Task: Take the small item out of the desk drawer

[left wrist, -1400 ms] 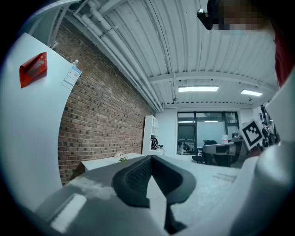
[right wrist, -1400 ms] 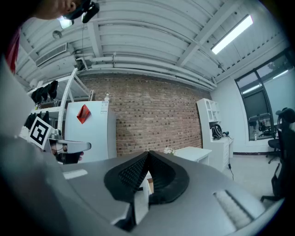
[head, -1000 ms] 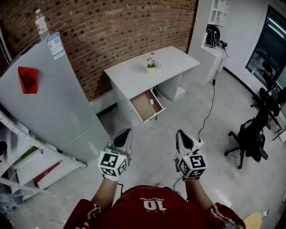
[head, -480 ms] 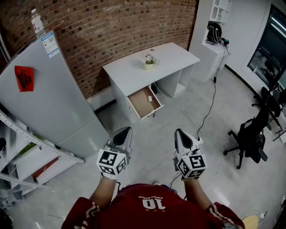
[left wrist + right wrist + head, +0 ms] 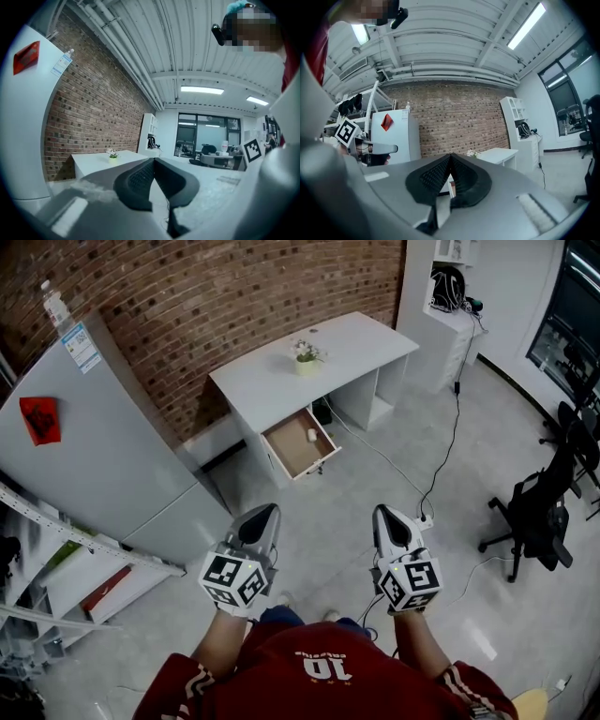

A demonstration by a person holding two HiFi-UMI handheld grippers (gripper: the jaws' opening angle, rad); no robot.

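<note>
1. Both claws are pointing level across the room. The left claw (image 5: 264, 513) and the right claw (image 5: 385, 513) are each sitting fully closed, pads together, carrying nothing.
2. The small pale item (image 5: 311, 435) is lying in the pulled-out, brown-bottomed drawer (image 5: 289, 452) of the white rectangular surface (image 5: 262, 385). That is well ahead of both claws, roughly between their two lines, with pale grey floor (image 5: 323, 507) lying between.
3. By my reading this is the approach, and the reach into the drawer is not yet begun.
4. Doing it well means closing in until the drawer is sitting just below the claw tips, then tipping one claw downward and opening its jaws before it is entering the drawer.
5. The item is resting toward the drawer's right side, so the right claw is looking the handier choice. Coming down from above should be avoiding the drawer walls.
6. The small green potted plant (image 5: 305, 354), beyond the drawer, is standing clear of that route.
</note>
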